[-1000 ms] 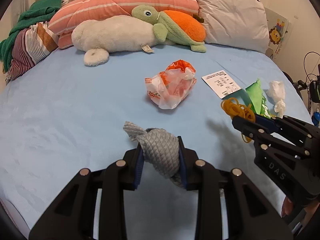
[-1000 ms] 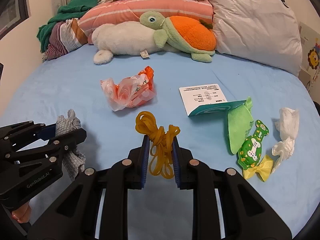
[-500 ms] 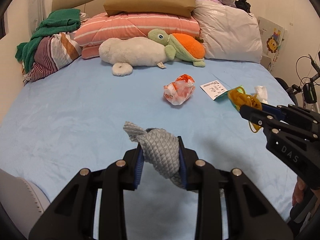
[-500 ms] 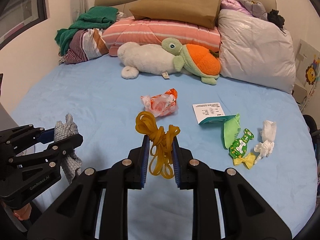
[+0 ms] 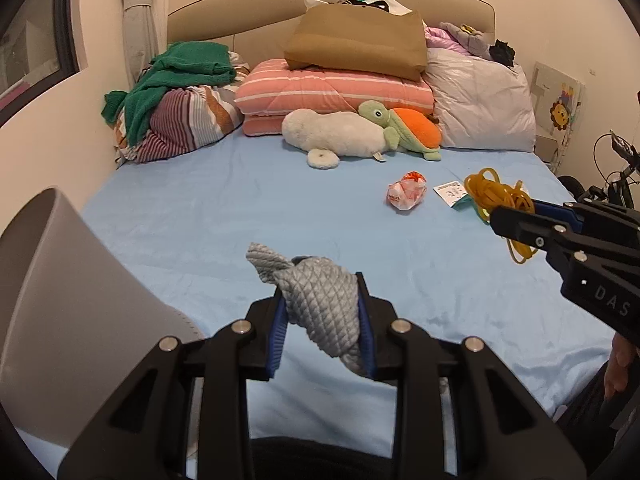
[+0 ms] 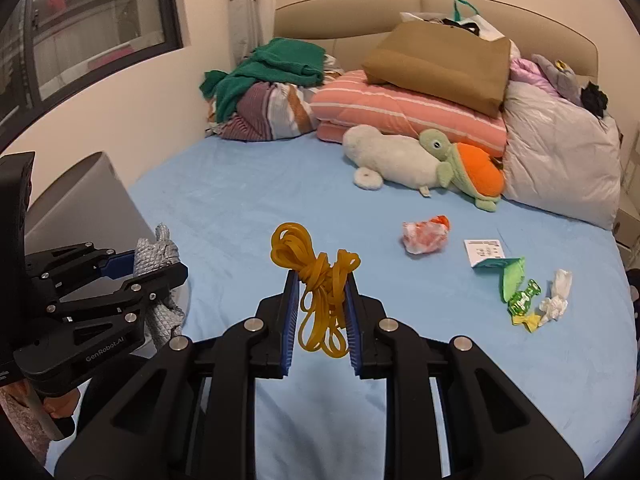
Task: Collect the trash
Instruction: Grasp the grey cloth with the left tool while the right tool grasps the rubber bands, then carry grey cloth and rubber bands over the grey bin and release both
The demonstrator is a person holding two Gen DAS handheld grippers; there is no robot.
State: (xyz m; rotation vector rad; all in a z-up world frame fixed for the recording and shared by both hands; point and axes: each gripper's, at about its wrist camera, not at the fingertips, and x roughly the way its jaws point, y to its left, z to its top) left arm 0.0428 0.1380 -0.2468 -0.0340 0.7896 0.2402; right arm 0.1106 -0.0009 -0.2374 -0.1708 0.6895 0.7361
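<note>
Above the blue bed (image 6: pixel 248 200), the left gripper (image 6: pixel 160 268), marked "GenRobot.AI", clamps a grey quilted rag (image 5: pixel 320 300); the right gripper (image 6: pixel 320 292), lettered "DAS", pinches yellow rubber bands (image 6: pixel 320 280)

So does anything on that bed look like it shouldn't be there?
Yes: litter lies loose on the blue sheet: a crumpled orange-and-white bag, a paper card, green wrappers and a white tissue, strewn below the pillows.

Plush turtle (image 5: pixel 404 128) beside striped quilt (image 5: pixel 334 92).
</note>
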